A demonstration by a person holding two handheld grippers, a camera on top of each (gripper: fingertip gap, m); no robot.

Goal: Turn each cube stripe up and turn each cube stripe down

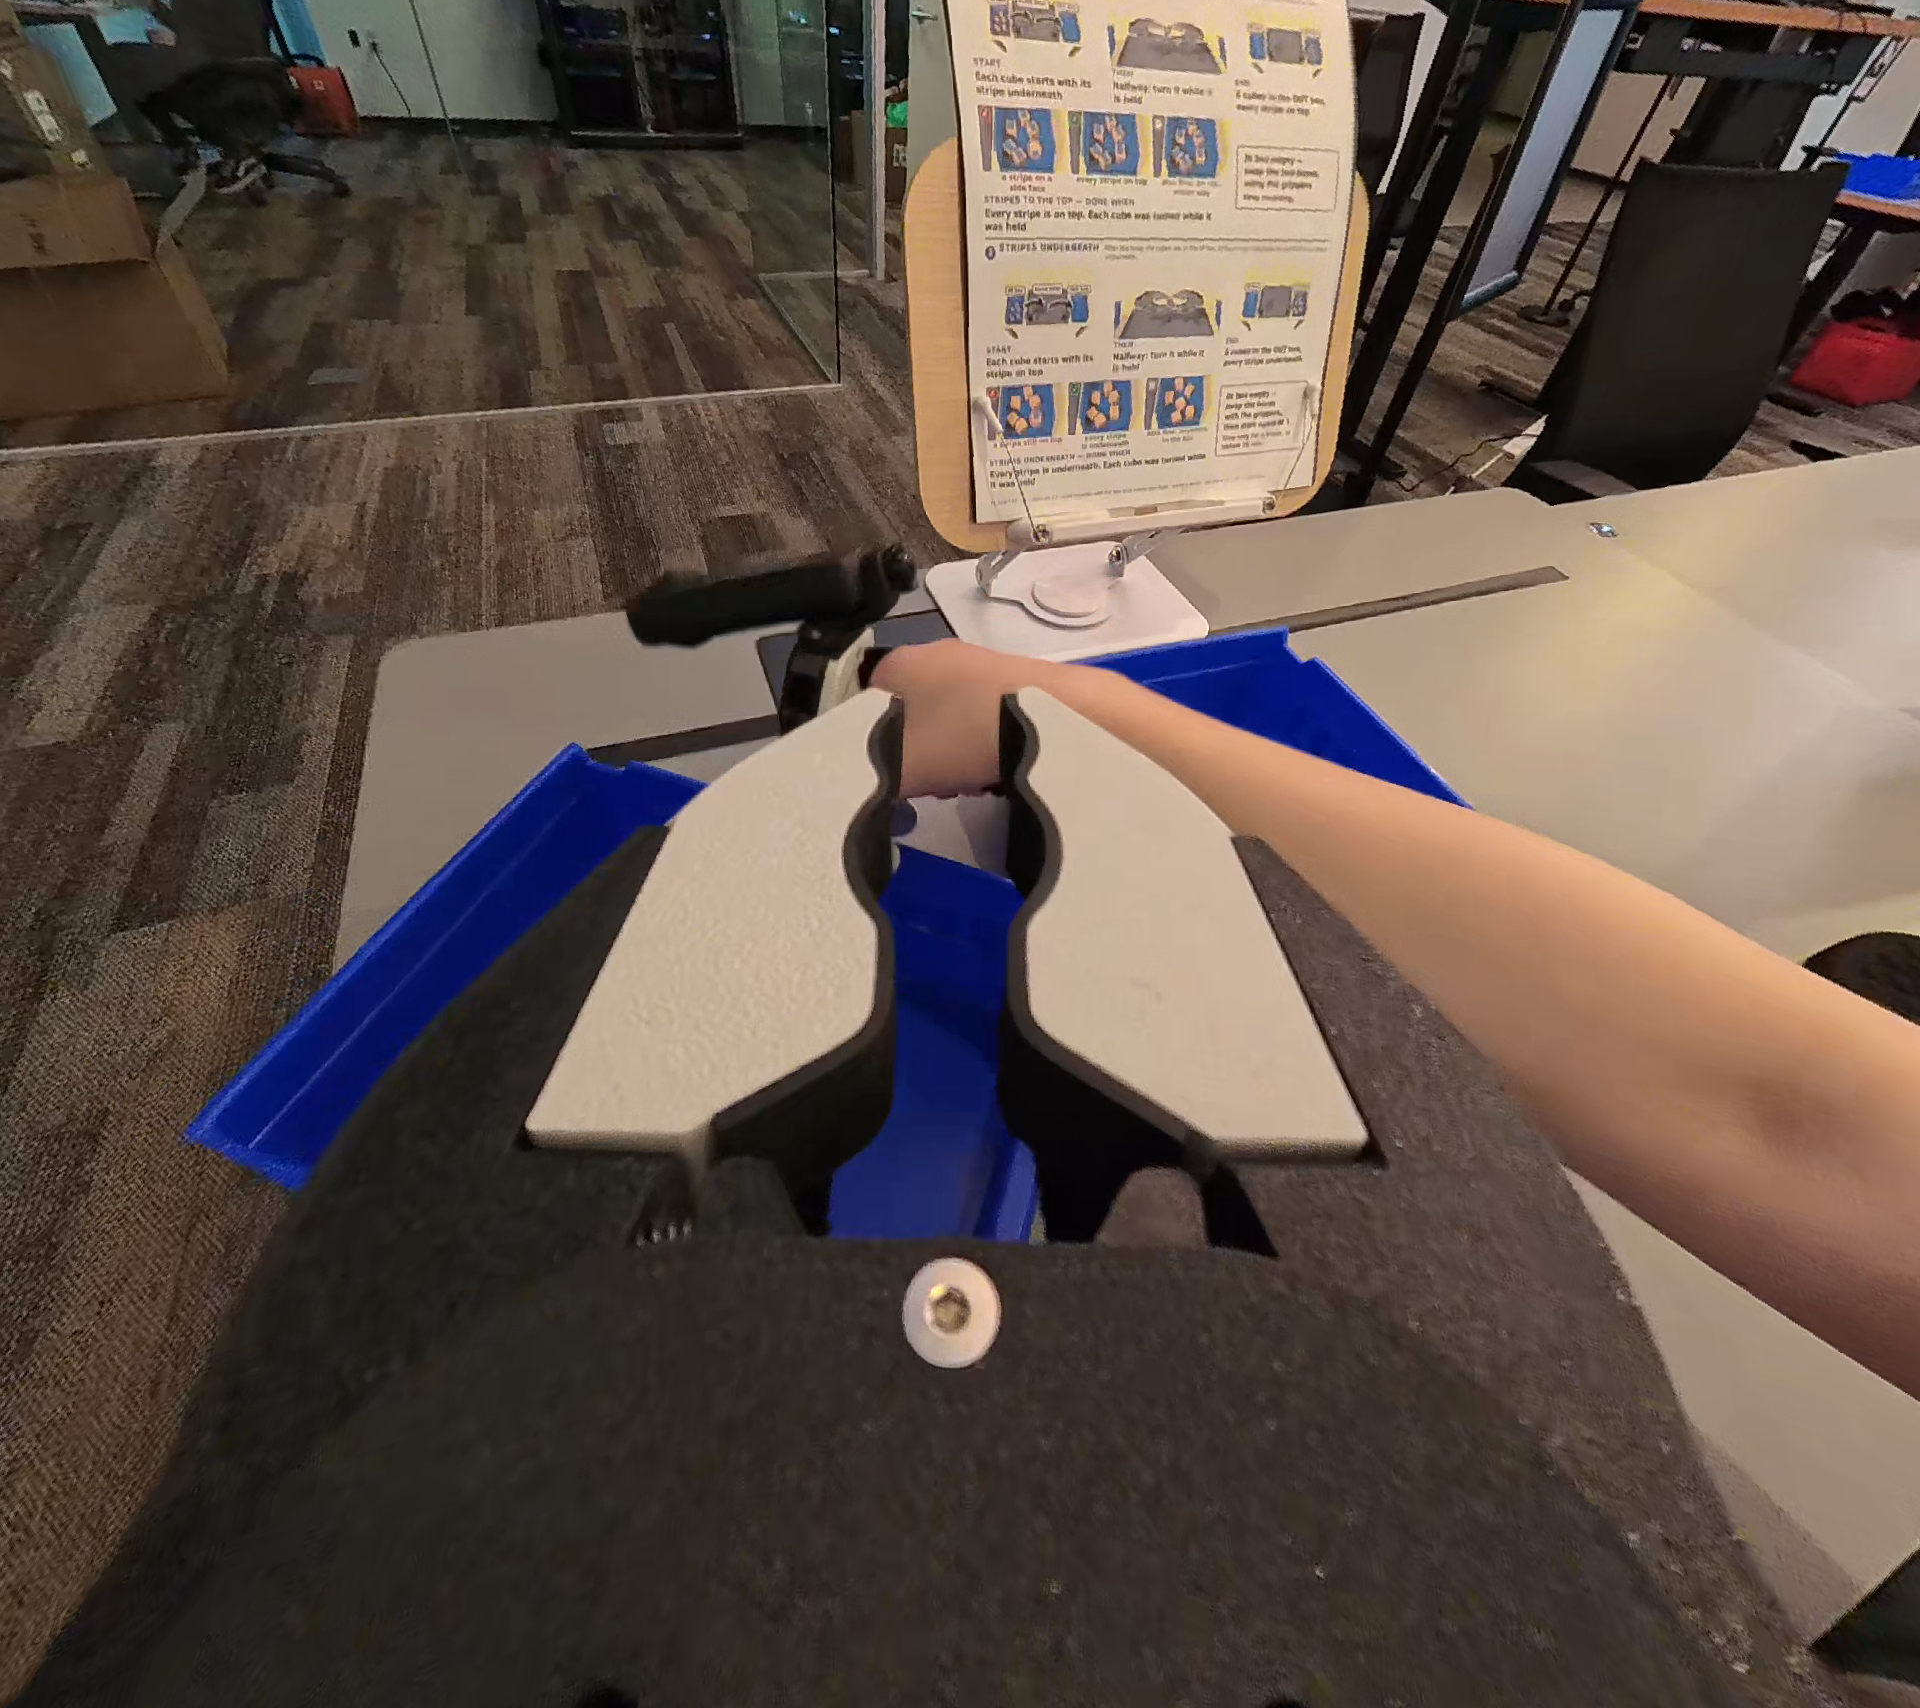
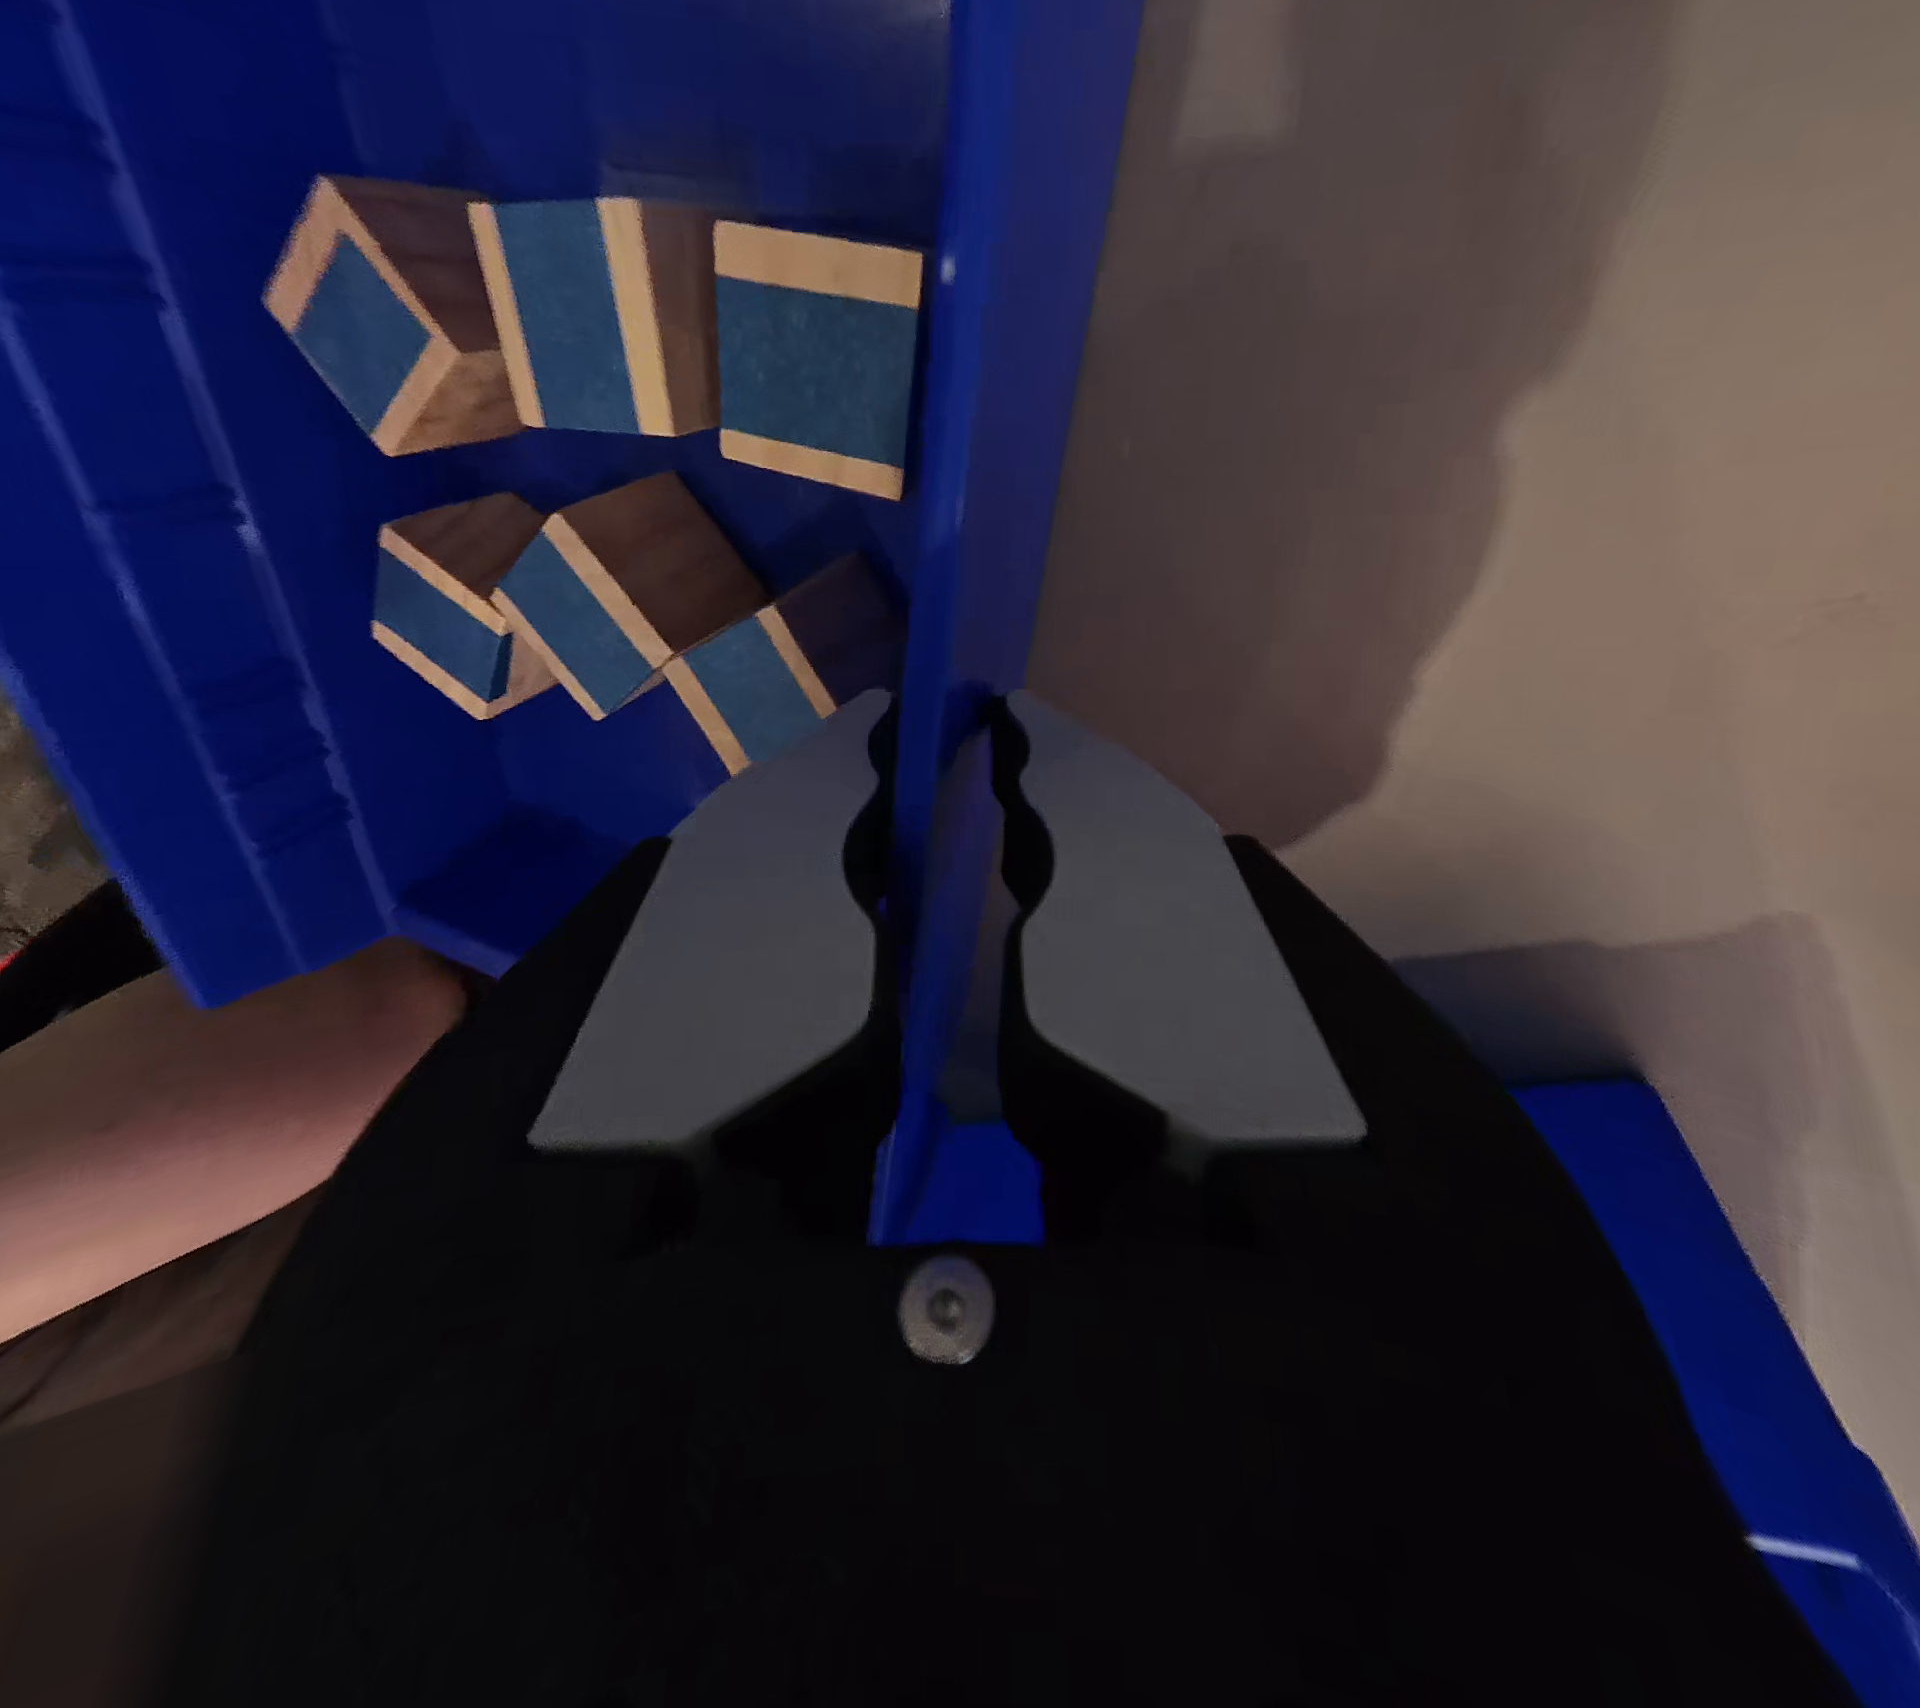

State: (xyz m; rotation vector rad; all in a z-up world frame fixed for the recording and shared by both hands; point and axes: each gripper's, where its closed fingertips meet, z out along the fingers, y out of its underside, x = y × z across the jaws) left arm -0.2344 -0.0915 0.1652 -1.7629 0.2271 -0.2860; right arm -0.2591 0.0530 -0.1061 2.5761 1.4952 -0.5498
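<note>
My right gripper (image 2: 940, 708) is clamped on the side wall of a blue bin (image 2: 966, 308), one finger inside and one outside. Six wooden cubes (image 2: 623, 453) lie inside that bin just beside the gripped wall, blue stripes facing the camera. My left gripper (image 1: 945, 713) hangs above a blue bin (image 1: 416, 931), jaws slightly apart, holding nothing.
</note>
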